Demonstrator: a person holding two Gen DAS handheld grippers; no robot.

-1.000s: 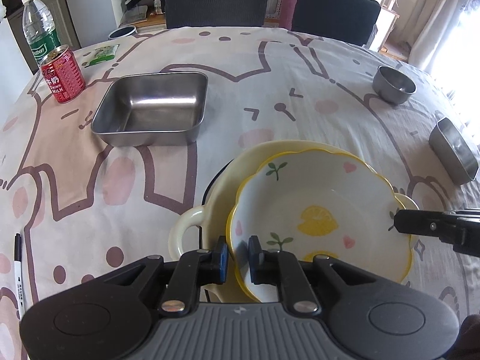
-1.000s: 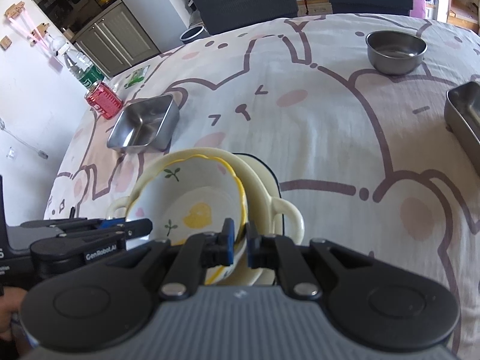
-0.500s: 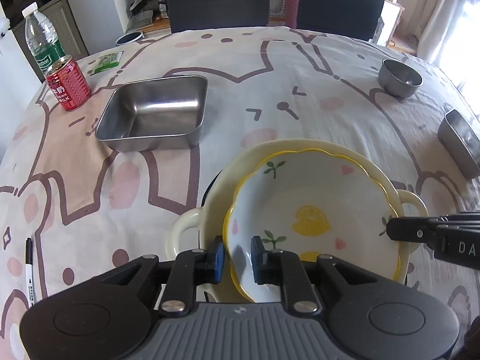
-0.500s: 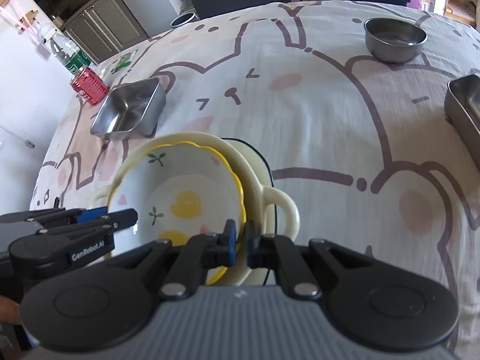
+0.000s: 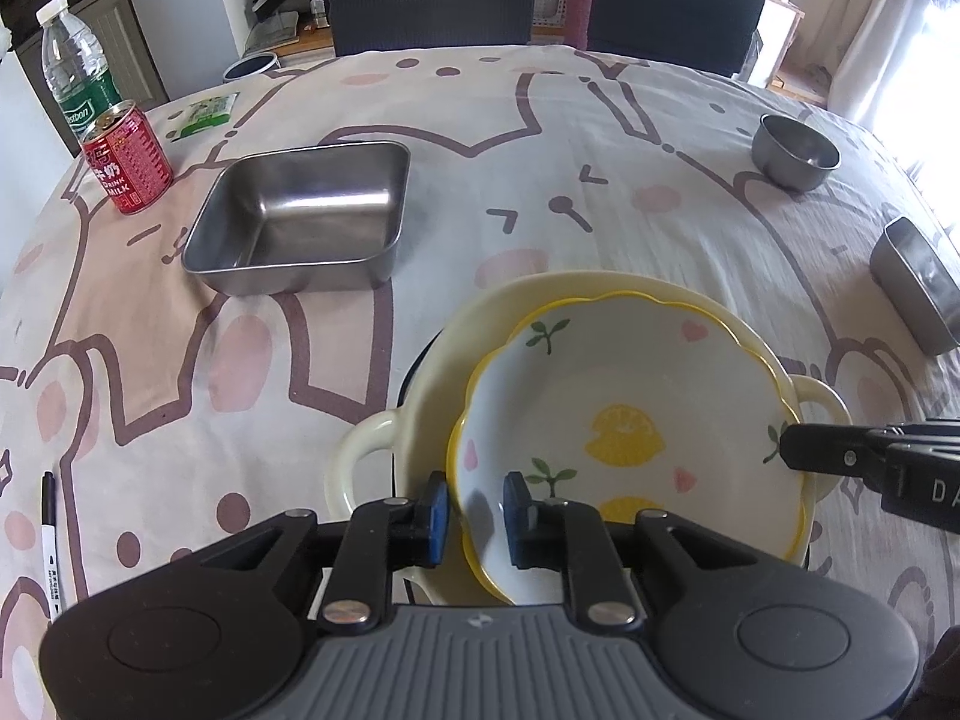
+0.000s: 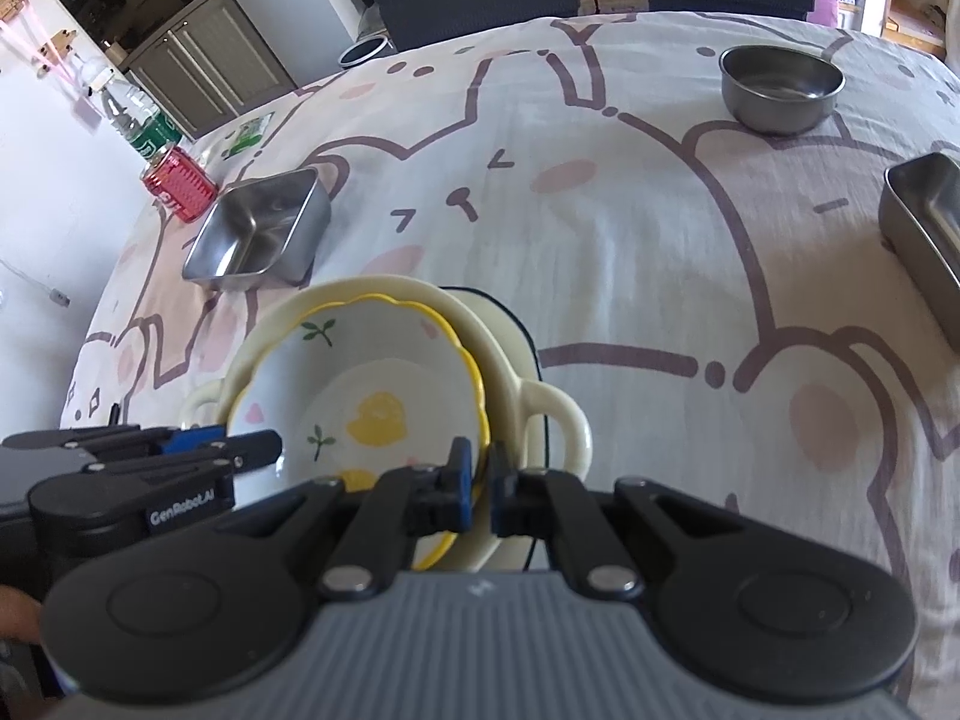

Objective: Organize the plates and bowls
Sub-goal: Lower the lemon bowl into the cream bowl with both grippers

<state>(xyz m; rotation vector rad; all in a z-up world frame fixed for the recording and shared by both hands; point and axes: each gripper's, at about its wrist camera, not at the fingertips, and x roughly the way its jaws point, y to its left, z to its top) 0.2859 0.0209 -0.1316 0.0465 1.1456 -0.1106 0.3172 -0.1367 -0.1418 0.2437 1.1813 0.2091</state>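
Note:
A white lemon-pattern bowl with a yellow scalloped rim (image 5: 630, 438) (image 6: 372, 402) sits inside a larger cream bowl with two handles (image 5: 432, 396) (image 6: 540, 408). My left gripper (image 5: 475, 510) straddles the lemon bowl's near rim with its jaws apart, a gap showing on both sides. My right gripper (image 6: 478, 483) is shut on the opposite rim of the lemon bowl. Each gripper shows in the other's view, the right one in the left wrist view (image 5: 852, 459) and the left one in the right wrist view (image 6: 198, 450).
A square steel tray (image 5: 300, 228) lies to the left, a round steel bowl (image 5: 792, 150) at the far right and a rectangular steel tin (image 5: 918, 282) at the right edge. A red can (image 5: 129, 159), a water bottle (image 5: 75, 78) and a pen (image 5: 51, 546) are at the left.
The lemon bowl has come down to sit in the cream bowl. My left gripper's jaws have opened off its rim. The right gripper keeps its hold.

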